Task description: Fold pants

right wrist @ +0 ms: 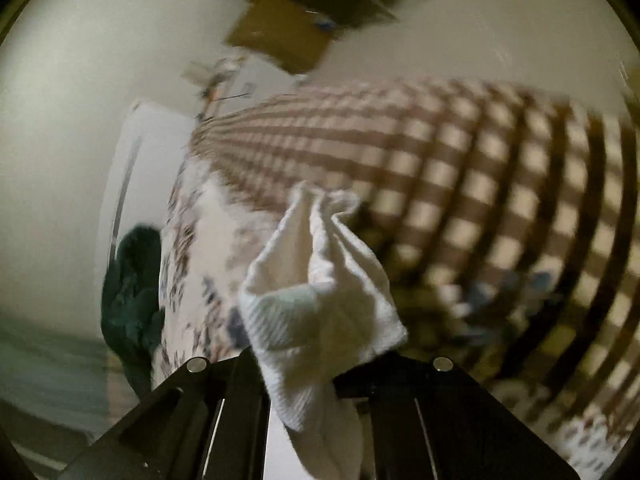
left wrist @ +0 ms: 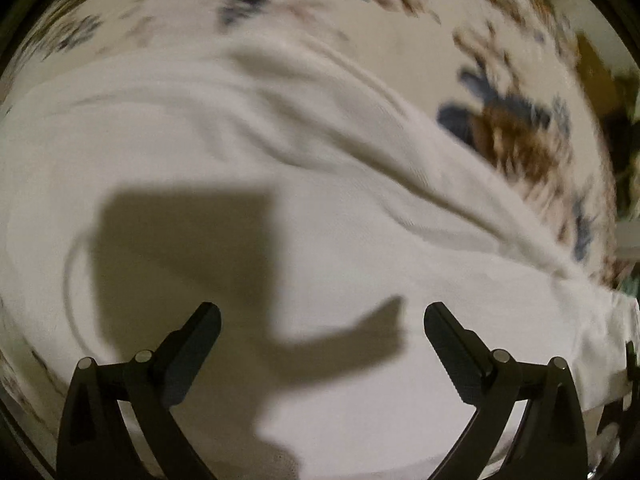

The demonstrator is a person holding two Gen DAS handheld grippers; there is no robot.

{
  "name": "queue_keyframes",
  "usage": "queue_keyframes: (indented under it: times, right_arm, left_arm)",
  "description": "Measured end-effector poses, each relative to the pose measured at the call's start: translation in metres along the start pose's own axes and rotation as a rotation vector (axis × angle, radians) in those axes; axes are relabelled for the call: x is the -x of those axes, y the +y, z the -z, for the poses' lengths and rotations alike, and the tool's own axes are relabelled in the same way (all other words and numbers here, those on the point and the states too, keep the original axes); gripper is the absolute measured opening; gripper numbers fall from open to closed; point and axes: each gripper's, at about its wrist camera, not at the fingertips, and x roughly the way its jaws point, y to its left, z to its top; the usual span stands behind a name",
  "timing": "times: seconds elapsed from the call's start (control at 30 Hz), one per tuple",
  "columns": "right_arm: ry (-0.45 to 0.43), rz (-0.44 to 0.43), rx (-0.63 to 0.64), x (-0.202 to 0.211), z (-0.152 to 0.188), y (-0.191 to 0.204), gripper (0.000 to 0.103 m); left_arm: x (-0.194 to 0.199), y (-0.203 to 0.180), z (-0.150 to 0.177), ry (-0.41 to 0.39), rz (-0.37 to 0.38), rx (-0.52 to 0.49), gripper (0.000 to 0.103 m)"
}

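Note:
The white pants (left wrist: 304, 168) lie spread over a patterned bedspread (left wrist: 516, 132) and fill most of the left wrist view. My left gripper (left wrist: 322, 320) is open and empty, just above the cloth, and casts a shadow on it. In the right wrist view my right gripper (right wrist: 296, 364) is shut on a bunched end of the white pants (right wrist: 320, 280), lifted above the bed. Its fingertips are hidden by the cloth.
A brown-and-cream checked blanket (right wrist: 480, 184) covers the far part of the bed. A dark green cloth (right wrist: 132, 288) hangs at the bed's left side. A wall (right wrist: 80, 100) and a brown board (right wrist: 280, 36) lie beyond. Both views are motion-blurred.

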Motion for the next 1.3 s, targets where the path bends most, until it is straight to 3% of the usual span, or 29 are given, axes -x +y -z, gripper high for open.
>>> queue_keyframes:
  times: [0.2, 0.37, 0.6, 0.77, 0.83, 0.9, 0.93, 0.97, 1.03, 1.17, 1.3]
  right_arm:
    - [0.040, -0.046, 0.309, 0.024, 0.063, 0.133, 0.008]
    - [0.153, -0.044, 0.520, -0.009, 0.168, 0.211, 0.008]
    - [0.343, 0.006, 0.765, -0.083, 0.347, 0.247, 0.007]
    - [0.367, 0.079, 0.925, -0.114, 0.415, 0.250, 0.008]
    - [0.363, 0.125, 1.001, -0.121, 0.432, 0.252, 0.009]
    - [0.433, 0.153, 1.041, -0.129, 0.446, 0.252, 0.019]
    - [0.495, 0.143, 1.046, -0.130, 0.445, 0.255, 0.031]
    - [0.546, 0.108, 1.048, -0.127, 0.447, 0.255, 0.050]
    - [0.623, 0.034, 1.024, -0.115, 0.441, 0.257, 0.062]
    - [0.643, -0.060, 0.801, -0.086, 0.392, 0.253, 0.067]
    - [0.601, 0.012, 0.578, -0.106, 0.356, 0.245, 0.067]
  left_arm:
    - [0.057, 0.058, 0.020, -0.087, 0.017, 0.086, 0.103]
    - [0.083, 0.126, 0.031, -0.131, -0.001, 0.139, 0.103]
    - [0.083, 0.202, 0.047, -0.142, -0.023, 0.258, 0.103]
    - [0.078, 0.242, 0.055, -0.141, -0.048, 0.324, 0.103]
    - [0.078, 0.253, 0.058, -0.145, -0.053, 0.347, 0.103]
    - [0.077, 0.265, 0.064, -0.140, -0.045, 0.374, 0.103]
    - [0.078, 0.269, 0.066, -0.141, -0.045, 0.381, 0.103]
    - [0.078, 0.273, 0.068, -0.141, -0.049, 0.385, 0.103]
    - [0.077, 0.278, 0.072, -0.142, -0.058, 0.390, 0.103]
    - [0.074, 0.290, 0.077, -0.138, -0.055, 0.418, 0.103]
    - [0.072, 0.290, 0.076, -0.140, -0.047, 0.430, 0.103]
